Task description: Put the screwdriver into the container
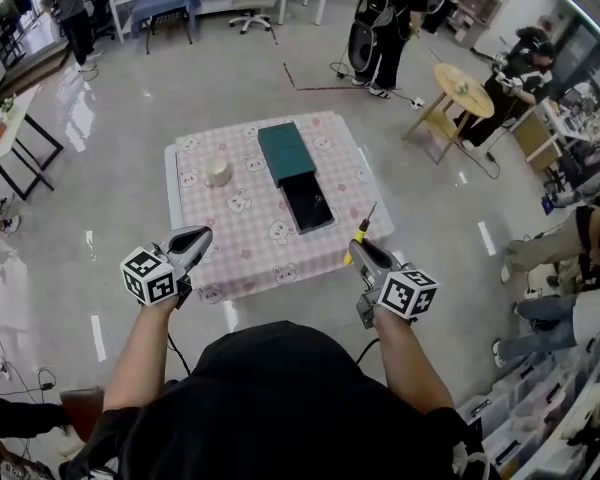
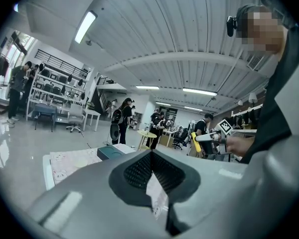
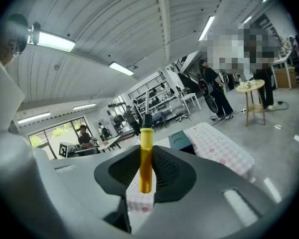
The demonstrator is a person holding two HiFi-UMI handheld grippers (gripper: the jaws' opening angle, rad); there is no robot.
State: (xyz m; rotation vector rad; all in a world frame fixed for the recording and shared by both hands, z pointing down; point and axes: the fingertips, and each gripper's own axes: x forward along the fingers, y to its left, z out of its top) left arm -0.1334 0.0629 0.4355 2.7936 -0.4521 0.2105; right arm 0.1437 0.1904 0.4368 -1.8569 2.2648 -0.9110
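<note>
A yellow-handled screwdriver (image 1: 360, 231) is clamped upright between the jaws of my right gripper (image 1: 364, 249), just off the table's near right corner. In the right gripper view the screwdriver's handle (image 3: 145, 158) stands between the pads, and my right gripper (image 3: 145, 179) is shut on it. The container (image 1: 284, 151) is a dark green box at the middle of the table, with a black open part (image 1: 308, 204) toward me. My left gripper (image 1: 194, 237) hovers at the table's near left corner, shut and holding nothing. In the left gripper view the container (image 2: 109, 152) lies ahead of the left gripper (image 2: 150, 172).
The low table carries a pink checked cloth (image 1: 248, 236) with a small white round pot (image 1: 218, 173) left of the container. A round wooden side table (image 1: 462, 90) and several people stand beyond it. Someone sits at the right (image 1: 570, 253), and a white table (image 1: 5, 128) stands at the left.
</note>
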